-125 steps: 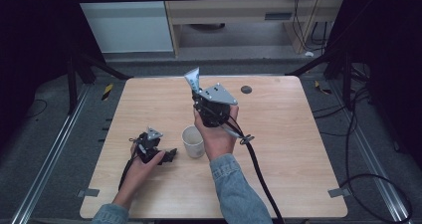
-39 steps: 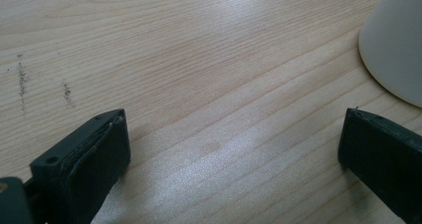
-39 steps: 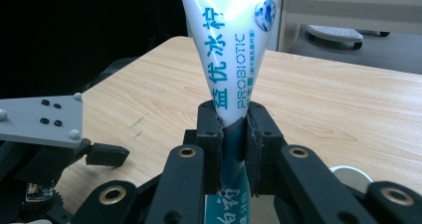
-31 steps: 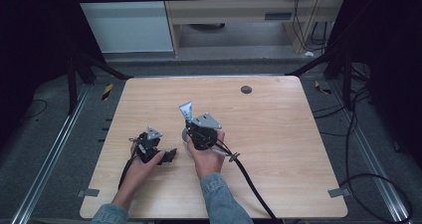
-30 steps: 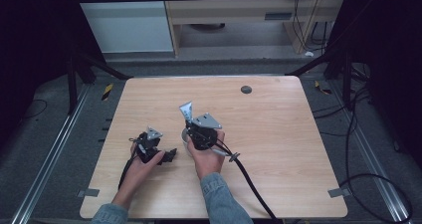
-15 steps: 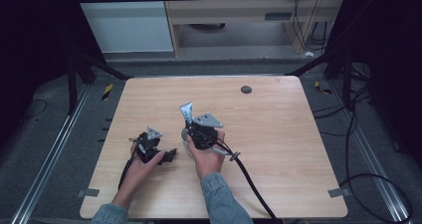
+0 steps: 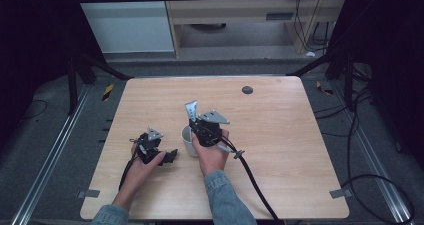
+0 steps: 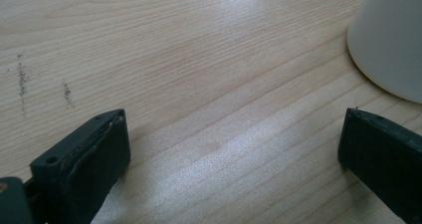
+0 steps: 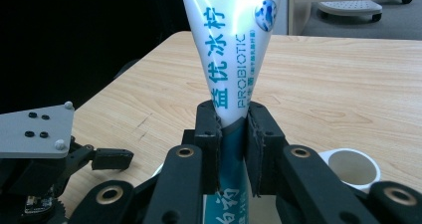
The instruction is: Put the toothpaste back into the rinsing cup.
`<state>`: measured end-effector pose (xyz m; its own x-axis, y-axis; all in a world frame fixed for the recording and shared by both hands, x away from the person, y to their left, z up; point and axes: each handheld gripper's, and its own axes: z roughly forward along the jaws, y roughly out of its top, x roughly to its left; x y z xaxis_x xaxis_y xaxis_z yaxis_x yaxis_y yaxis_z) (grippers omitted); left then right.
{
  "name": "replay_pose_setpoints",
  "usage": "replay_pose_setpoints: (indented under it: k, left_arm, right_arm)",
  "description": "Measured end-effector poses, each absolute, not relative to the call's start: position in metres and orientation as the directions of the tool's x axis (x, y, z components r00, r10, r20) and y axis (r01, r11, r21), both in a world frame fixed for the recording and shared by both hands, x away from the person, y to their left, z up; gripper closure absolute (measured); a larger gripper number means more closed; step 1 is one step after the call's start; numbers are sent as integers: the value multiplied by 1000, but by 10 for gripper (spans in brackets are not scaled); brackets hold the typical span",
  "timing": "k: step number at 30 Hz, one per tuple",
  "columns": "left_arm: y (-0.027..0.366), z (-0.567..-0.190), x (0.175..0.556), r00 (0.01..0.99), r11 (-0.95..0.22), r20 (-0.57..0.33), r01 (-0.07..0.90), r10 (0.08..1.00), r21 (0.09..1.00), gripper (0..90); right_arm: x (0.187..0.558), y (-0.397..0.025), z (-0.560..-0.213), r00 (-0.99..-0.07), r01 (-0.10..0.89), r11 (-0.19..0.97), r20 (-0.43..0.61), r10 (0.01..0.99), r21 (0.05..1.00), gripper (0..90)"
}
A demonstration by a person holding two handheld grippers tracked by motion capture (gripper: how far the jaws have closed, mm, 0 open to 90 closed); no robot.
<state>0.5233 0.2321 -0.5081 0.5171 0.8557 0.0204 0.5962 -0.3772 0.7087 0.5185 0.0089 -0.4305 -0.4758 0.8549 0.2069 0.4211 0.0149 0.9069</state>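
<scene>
Toothpaste tube held upright over the cup, ready to go in

The right gripper clamped a white-and-teal plastic toothpaste tube near its lower end, its black jaws pressed flat on both sides, so the crimped end stood up and the tube hung straight above the white round ceramic cup; that pose looked meant for lowering it into the cup's mouth. The left gripper rested low on the pale wooden table just beside the cup, jaws spread wide and holding nothing, the cup's wall close to one jaw, probably placed to steady the cup if it tipped.
</scene>
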Motion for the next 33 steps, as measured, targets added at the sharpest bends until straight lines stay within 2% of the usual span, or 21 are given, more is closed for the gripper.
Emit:
replay_pose_setpoints:
  k: [21, 33]
  left_arm:
    - [232, -508, 523, 518, -377, 20, 595, 855, 709, 0]
    - [232, -508, 523, 520, -378, 19, 594, 854, 710, 0]
  right_arm:
    - [520, 3, -429, -479, 439, -1, 235, 846, 898, 751]
    - [517, 2, -429, -483, 419, 40, 185, 856, 907, 716]
